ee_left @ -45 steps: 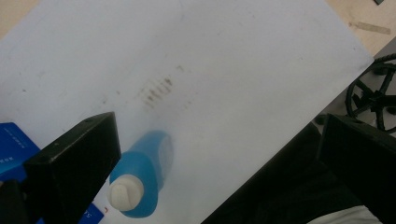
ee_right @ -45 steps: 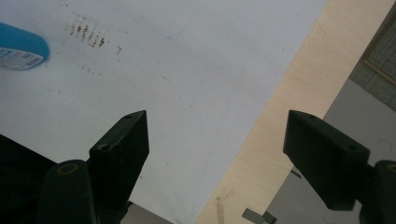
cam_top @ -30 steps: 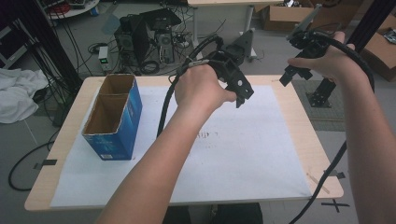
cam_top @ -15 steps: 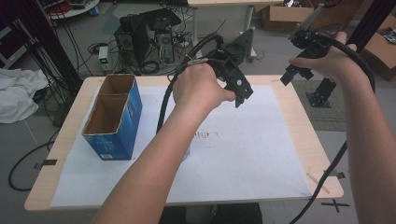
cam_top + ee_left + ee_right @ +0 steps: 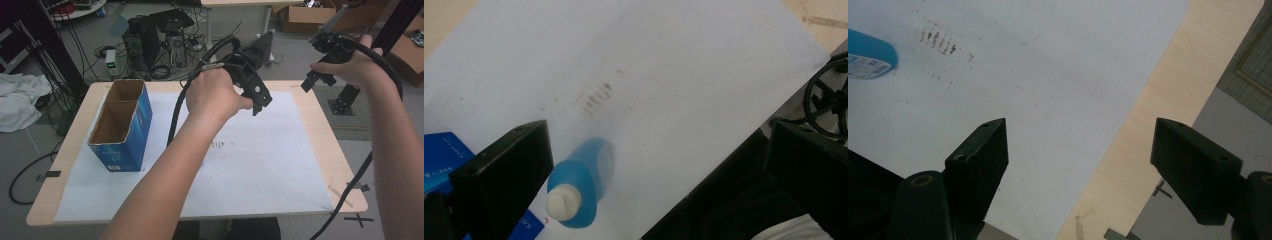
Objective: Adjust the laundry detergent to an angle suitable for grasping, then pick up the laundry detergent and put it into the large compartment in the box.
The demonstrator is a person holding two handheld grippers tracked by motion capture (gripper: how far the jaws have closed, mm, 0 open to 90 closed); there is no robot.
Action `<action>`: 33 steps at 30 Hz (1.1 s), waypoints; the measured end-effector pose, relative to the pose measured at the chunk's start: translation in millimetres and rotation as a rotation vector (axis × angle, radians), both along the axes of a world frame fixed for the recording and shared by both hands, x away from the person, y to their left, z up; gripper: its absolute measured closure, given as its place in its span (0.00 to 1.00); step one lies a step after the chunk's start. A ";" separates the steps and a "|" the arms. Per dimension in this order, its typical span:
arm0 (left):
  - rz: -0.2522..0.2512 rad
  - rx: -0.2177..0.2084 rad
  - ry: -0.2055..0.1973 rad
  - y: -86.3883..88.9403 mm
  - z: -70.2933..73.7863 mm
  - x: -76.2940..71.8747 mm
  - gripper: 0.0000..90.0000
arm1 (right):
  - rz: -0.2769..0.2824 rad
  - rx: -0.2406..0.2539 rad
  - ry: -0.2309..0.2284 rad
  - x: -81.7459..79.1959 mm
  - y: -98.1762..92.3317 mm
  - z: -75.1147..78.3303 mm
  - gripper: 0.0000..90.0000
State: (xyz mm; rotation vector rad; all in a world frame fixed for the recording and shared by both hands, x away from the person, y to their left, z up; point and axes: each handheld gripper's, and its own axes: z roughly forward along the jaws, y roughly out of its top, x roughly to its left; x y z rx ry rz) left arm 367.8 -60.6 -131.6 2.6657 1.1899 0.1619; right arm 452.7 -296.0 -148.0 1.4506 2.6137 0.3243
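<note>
The blue bottle [image 5: 583,182] lies on its side on the white sheet [image 5: 260,165], right of the box [image 5: 120,127]. Both grippers, left [image 5: 654,165] and right [image 5: 1080,160], are spread empty above. Probably light, smooth plastic; the body is to be gripped crosswise.

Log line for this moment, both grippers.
left gripper: open, above blue bottle | right gripper: open, empty | bottle: lying on white sheet

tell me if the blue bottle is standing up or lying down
Lying down: the blue bottle rests on its side on the white sheet, white cap pointing sideways.
</note>
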 end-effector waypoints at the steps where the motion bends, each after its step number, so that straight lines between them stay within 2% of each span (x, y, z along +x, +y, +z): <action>1: -0.002 0.002 -0.002 0.0 -0.2 0.1 0.00 | -0.003 0.000 0.001 0.1 0.0 0.0 0.26; 21: -0.006 -0.003 0.001 1.3 0.4 -1.8 0.00 | 0.000 -0.002 -0.002 1.0 1.6 -1.7 0.26; 26: 0.005 0.010 0.002 5.8 -0.7 -1.0 0.00 | -0.007 -0.003 0.001 1.2 1.8 -3.3 0.26; 33: 0.058 0.017 0.005 28.5 -3.8 1.6 0.00 | -0.006 -0.005 0.002 2.4 2.4 -6.2 0.26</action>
